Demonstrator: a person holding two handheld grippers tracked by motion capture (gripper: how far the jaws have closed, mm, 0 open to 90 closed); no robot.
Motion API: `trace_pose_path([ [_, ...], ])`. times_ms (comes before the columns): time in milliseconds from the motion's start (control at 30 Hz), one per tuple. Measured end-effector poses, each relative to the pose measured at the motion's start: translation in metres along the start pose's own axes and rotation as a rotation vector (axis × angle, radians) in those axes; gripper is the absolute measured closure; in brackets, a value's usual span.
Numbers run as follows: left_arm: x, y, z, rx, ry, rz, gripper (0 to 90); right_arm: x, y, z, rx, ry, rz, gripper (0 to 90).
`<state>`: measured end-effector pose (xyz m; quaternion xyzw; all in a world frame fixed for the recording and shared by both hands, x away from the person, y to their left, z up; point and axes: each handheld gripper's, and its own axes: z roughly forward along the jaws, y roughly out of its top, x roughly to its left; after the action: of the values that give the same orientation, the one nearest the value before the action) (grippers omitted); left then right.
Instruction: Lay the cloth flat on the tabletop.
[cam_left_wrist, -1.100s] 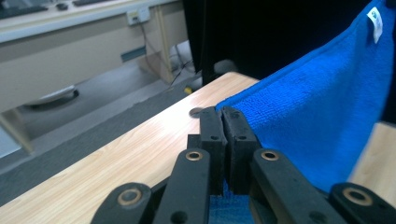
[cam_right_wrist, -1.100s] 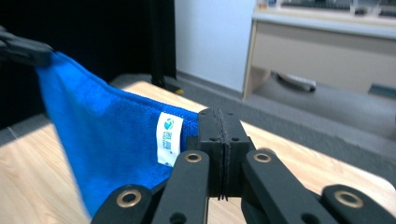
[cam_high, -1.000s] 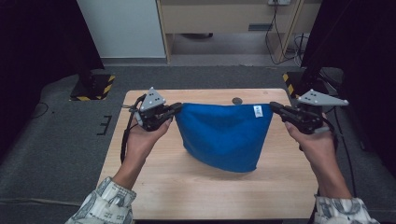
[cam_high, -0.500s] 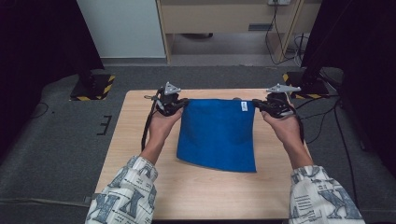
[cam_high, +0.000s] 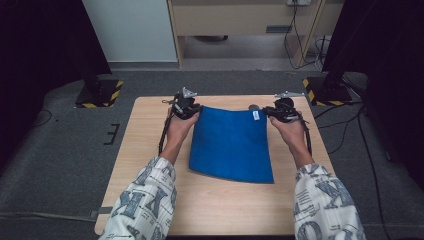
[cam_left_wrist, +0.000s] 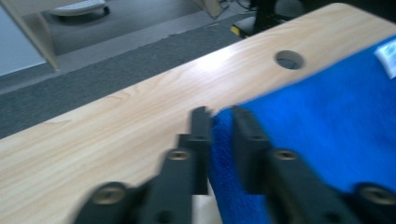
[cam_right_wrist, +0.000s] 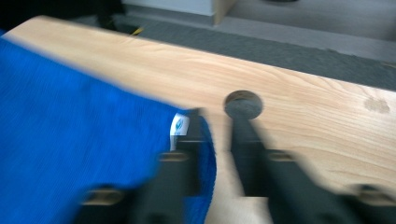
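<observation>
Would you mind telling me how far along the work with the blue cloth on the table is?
Mostly done: the blue cloth lies flat on the table. In hand: the left gripper and right gripper sit at its two far corners, jaws just opening, cloth between them but no longer pinched. Left: draw both grippers clear, and perhaps fold next.

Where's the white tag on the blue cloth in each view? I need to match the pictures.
High view: the tag sits at the cloth's far right corner, beside the right tool.
Left gripper view: tag at the right edge, upper part of the picture.
Right gripper view: tag at centre, just left of the jaws.
Shared landmark: the round hole in the table, near the tag.
</observation>
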<state>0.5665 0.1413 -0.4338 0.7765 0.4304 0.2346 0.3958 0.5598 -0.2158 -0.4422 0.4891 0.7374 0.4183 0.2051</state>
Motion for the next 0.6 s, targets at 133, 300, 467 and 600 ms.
trace_pose_path([
  [133, 0.005, -0.002, 0.004, -0.02, 0.038, 0.008, 53.9, -0.005, -0.005, 0.016, 0.009, -0.074, 0.019, 39.2],
  [300, 0.005, -0.007, -0.013, -0.016, 0.013, 0.025, 46.3, 0.001, -0.014, 0.006, 0.044, -0.063, -0.014, 26.7],
  [467, -0.01, -0.024, -0.04, -0.01, -0.02, 0.071, 40.9, 0.01, -0.027, -0.012, 0.052, -0.011, -0.019, 23.6],
  [600, -0.018, -0.034, -0.051, -0.027, -0.043, 0.086, 37.7, 0.016, -0.035, -0.022, 0.048, 0.01, -0.041, 31.2],
])
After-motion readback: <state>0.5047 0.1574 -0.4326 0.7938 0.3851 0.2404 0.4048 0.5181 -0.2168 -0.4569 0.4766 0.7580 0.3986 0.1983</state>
